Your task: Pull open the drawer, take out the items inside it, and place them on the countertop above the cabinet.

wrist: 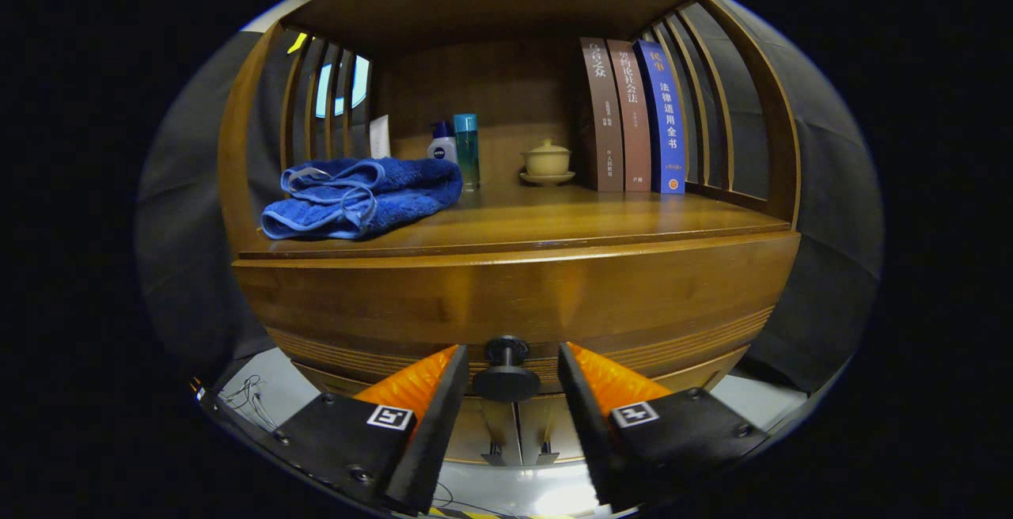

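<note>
Tool (506,369) fingers spread, straddling the drawer knob (506,373) without touching it.
We find the drawer (514,297) shut; on the worktop (554,222) above lie a blue towel (360,196) at left, two bottles (457,147) and a lidded cup (547,161) far back, books (633,115) right.

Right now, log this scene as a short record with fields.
drawer: shut, front flush under the countertop
knob: dark round knob between the fingers, not gripped
gripper: open, one finger on each side of the knob
countertop: wooden shelf surface
on countertop: folded blue towel, three bottles behind it, lidded cup on saucer, three upright books
</note>
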Demonstrator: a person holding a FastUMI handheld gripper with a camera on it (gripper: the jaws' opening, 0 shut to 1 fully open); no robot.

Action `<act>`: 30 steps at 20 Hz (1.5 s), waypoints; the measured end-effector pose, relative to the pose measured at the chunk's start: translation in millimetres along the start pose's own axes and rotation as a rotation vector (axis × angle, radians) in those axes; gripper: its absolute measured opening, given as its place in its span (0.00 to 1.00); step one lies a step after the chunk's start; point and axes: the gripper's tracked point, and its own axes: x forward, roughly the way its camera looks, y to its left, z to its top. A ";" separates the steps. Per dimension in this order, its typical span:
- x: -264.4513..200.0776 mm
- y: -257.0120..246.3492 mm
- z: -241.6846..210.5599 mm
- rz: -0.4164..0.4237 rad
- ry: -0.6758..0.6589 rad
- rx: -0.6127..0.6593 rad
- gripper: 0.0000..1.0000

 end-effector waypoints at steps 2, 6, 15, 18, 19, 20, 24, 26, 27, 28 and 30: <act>-1.5 -0.7 -1.4 -0.006 0.011 -0.015 0.54; -1.8 -0.1 -4.4 -0.020 0.020 -0.048 0.41; -35.7 0.0 -15.2 -0.031 0.053 -0.046 0.41; -57.6 -1.9 -22.0 -0.035 0.068 -0.035 0.41; -65.0 -3.3 -24.4 -0.039 0.072 -0.034 0.41; -72.1 -3.7 -26.7 -0.041 0.076 -0.031 0.41; -101.5 -3.1 -35.8 -0.039 0.094 -0.025 0.41; -114.3 -1.9 -39.6 -0.035 0.103 -0.019 0.40; -120.5 -2.4 -41.9 -0.034 0.106 -0.017 0.40; -126.4 -2.3 -43.7 -0.035 0.110 -0.015 0.40; -139.1 -1.1 -47.8 -0.032 0.119 -0.014 0.40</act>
